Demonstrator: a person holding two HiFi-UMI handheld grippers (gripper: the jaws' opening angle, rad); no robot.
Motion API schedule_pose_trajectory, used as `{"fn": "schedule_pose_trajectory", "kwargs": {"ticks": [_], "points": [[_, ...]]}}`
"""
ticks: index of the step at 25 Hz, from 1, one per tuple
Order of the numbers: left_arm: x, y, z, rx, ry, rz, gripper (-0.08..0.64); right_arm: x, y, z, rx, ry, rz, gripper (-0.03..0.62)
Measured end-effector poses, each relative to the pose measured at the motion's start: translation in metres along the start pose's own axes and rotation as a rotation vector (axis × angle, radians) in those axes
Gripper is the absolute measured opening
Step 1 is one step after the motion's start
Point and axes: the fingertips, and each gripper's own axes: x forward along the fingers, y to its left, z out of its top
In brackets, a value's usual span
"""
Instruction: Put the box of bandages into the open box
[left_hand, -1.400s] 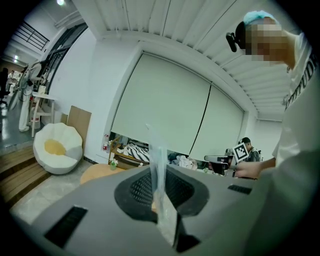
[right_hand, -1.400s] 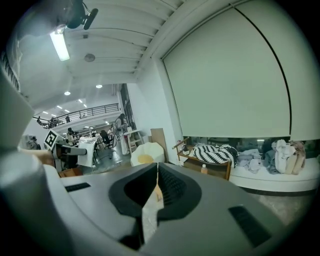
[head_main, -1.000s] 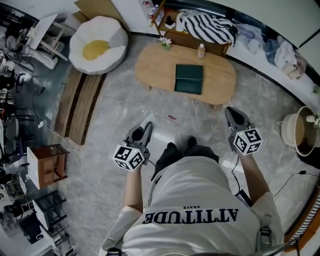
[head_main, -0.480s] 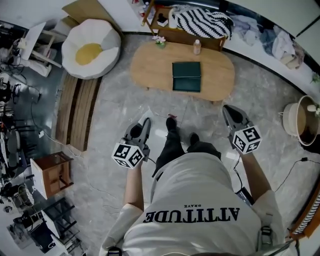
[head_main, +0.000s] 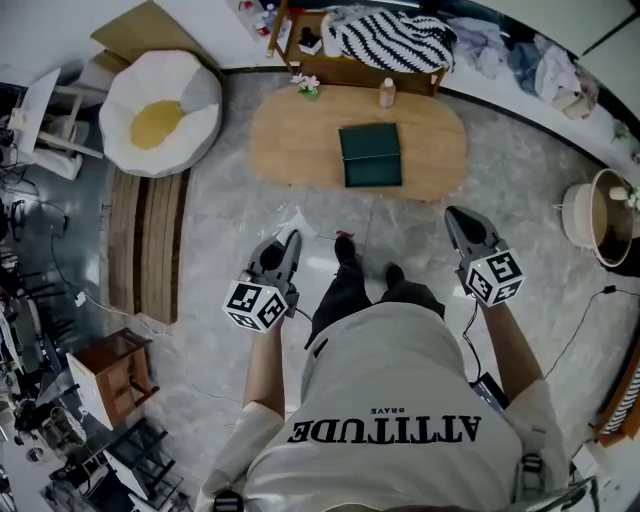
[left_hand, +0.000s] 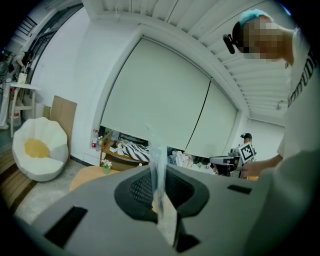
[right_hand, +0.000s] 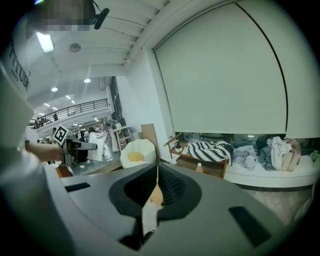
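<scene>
Lying flat on table (head_main: 290, 150), green box (head_main: 370, 155), near-square; left gripper (head_main: 292, 240), right gripper (head_main: 454, 214) fingers closed, empty.

Egg-shaped beanbag (head_main: 160, 100) near oval wooden table (head_main: 290, 140)

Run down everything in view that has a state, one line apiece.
left gripper: shut, nothing between the jaws
right gripper: shut, nothing between the jaws
green box: looks closed, lying flat on the wooden table
bottle: upright on the table's far edge
window blind: drawn down
</scene>
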Motion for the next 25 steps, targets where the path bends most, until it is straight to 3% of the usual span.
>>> {"fn": "schedule_pose_trajectory", "kwargs": {"ticks": [13,25], "points": [[0.068,0.087,-0.003,-0.007,0.127,-0.15,0.04,0.077,0.004,0.0,0.043,0.074,-0.106,0.021],[0.121,0.136,-0.034,-0.031,0.237,-0.287,0.04,0.127,0.004,-0.017,0.093,0.149,-0.194,0.023]]}}
